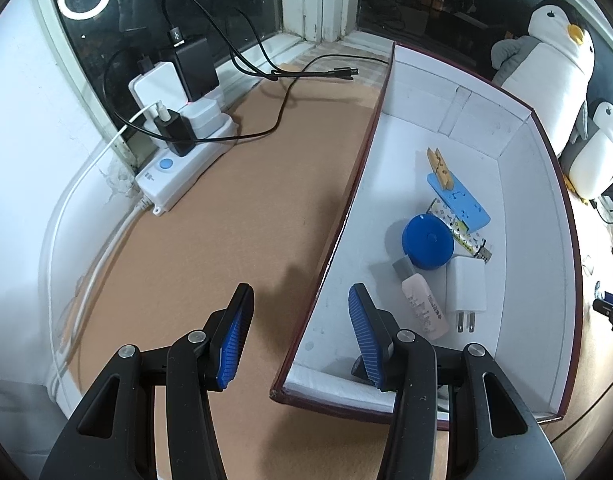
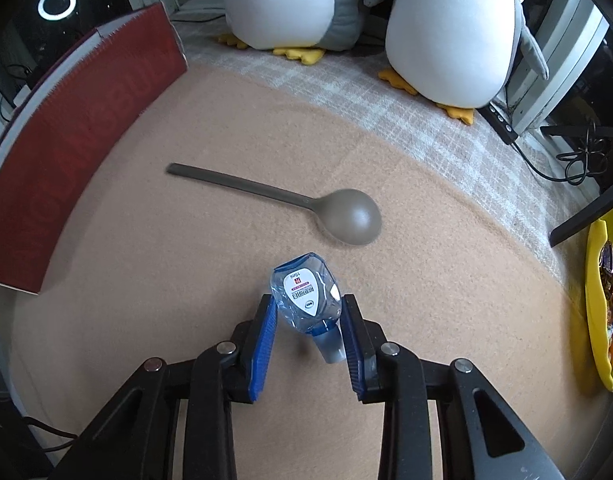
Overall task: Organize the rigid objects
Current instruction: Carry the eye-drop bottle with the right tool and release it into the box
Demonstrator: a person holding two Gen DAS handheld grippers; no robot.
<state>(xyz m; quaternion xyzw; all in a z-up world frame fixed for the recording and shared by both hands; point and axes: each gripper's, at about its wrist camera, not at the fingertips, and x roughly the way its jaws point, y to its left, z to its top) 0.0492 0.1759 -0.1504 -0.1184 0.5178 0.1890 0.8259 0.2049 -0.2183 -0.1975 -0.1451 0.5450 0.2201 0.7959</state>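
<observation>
Small clear plastic bottle [image 2: 306, 300] lies on the tan worktop [image 2: 426, 280], my right jaws pinching it; left jaws gape over the white box [image 1: 526, 208] already holding several items; grey spoon [image 2: 282, 200] remains.

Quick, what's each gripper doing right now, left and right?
Left gripper: open, holding nothing, jaws straddling the box wall.
Right gripper: closed on the small clear bottle, pads against its sides.
</observation>
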